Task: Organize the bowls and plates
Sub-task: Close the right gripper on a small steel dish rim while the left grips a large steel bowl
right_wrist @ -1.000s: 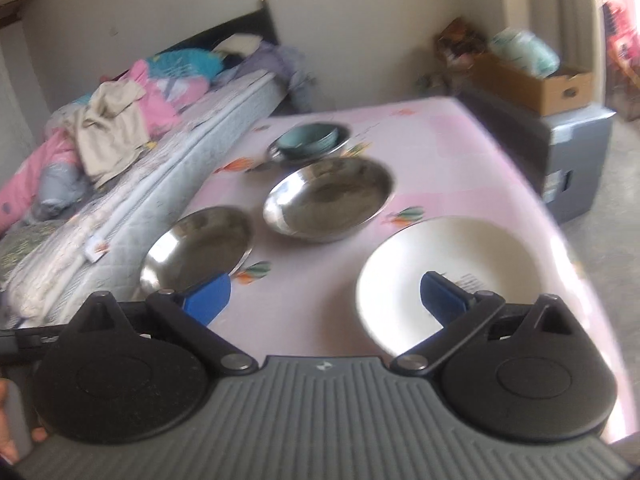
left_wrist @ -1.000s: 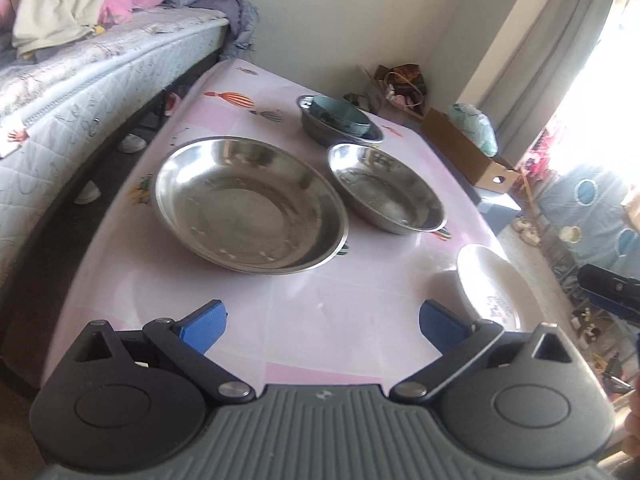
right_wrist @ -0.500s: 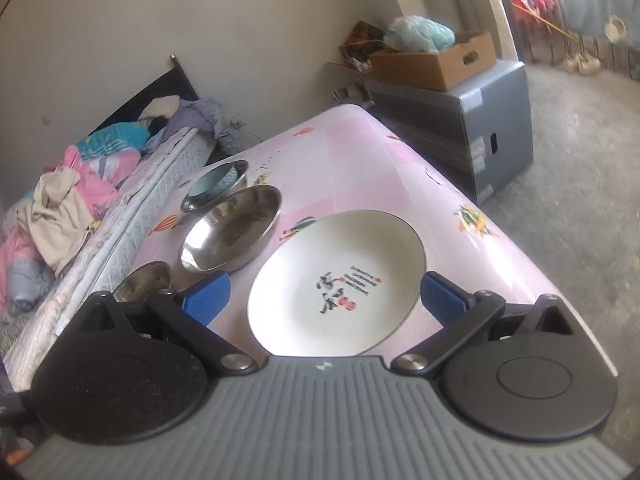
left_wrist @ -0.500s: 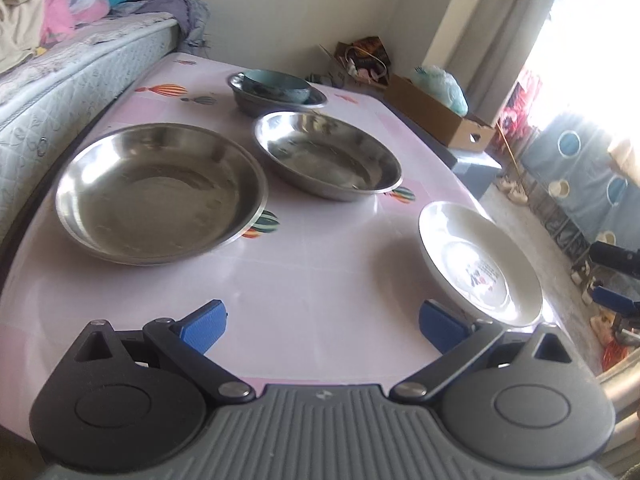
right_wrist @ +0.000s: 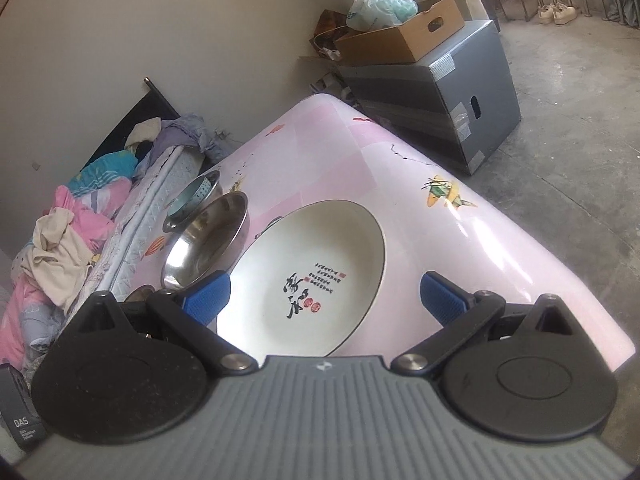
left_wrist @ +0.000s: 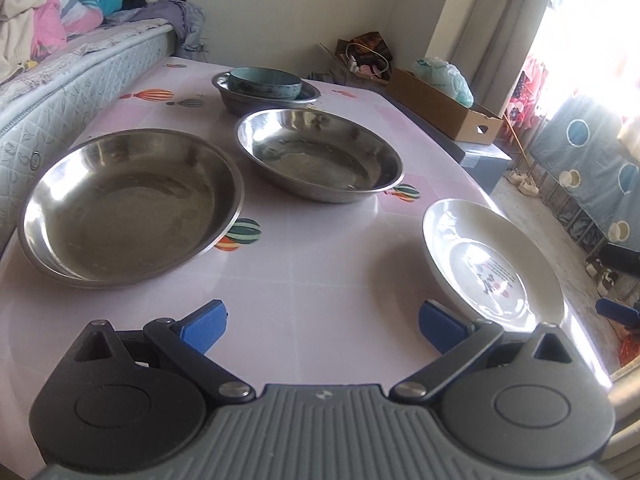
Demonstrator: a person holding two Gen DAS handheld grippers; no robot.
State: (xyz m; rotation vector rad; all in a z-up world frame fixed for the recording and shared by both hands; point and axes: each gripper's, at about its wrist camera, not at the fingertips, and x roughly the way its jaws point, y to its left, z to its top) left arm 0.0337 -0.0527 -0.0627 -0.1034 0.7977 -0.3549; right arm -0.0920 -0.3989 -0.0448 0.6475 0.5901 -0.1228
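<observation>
Both grippers hang over the near end of the pink table [left_wrist: 320,264], each with its blue pads spread wide and nothing between them. The left gripper [left_wrist: 322,326] sits low over bare tablecloth. Ahead of it and to its left lies the large steel plate [left_wrist: 128,204]; farther back and a little right of centre is a second steel plate [left_wrist: 320,156], and behind that a teal bowl [left_wrist: 264,82] sits nested in a small steel bowl [left_wrist: 240,102]. The white plate [left_wrist: 492,260] with printed characters lies near the table's right edge, just beyond the left gripper's right pad.

The right gripper [right_wrist: 322,294] looks down on that same white plate [right_wrist: 308,280], which fills the space between its spread fingers; the left pad overlaps the plate's rim in the view, though I can't tell whether it touches. Off to that gripper's left, the steel plate [right_wrist: 208,240] and the teal bowl [right_wrist: 196,194] run away toward the bed [right_wrist: 132,216], which stands along the table's side, heaped with clothes. A cardboard box [right_wrist: 404,36] rests on a grey cabinet [right_wrist: 448,96] past the table's far end.
</observation>
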